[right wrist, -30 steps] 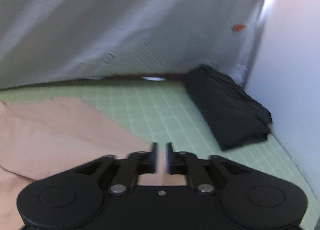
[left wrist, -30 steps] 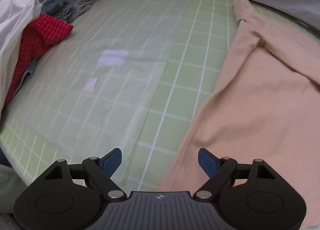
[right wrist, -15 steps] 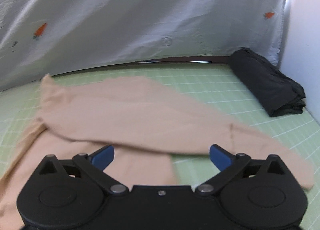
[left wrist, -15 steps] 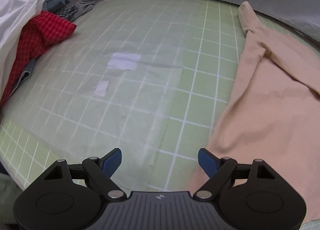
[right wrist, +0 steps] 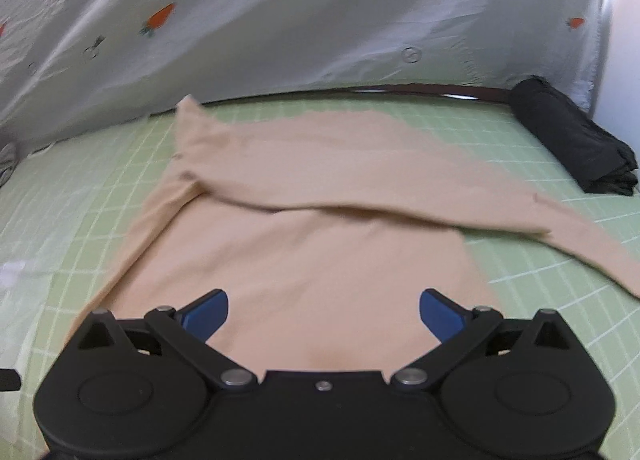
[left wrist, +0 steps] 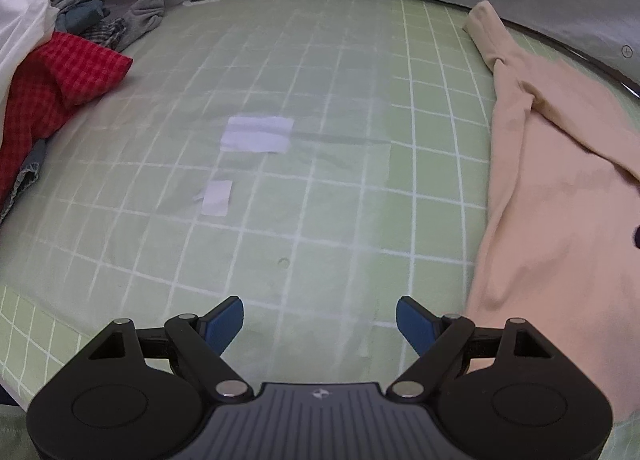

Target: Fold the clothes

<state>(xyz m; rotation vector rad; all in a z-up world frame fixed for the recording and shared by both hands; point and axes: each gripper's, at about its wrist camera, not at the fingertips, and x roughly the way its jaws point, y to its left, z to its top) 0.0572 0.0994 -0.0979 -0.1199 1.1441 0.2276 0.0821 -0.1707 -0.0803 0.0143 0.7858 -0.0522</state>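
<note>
Both grippers, left (left wrist: 319, 320) and right (right wrist: 323, 312), gape empty; beige garment (right wrist: 320, 260) partly cropped.

Both wrist cameras sit close above the green grid mat (left wrist: 320, 188) — the left looking steeply down, the right shallower toward the backdrop sheet (right wrist: 320, 20) — sharing the peach garment (left wrist: 560, 200).

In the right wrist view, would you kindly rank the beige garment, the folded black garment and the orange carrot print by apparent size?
1. Beige garment, spread on the mat, largest.
2. Folded black garment.
3. Orange carrot print on the backdrop sheet, smallest, though farther away.
</note>
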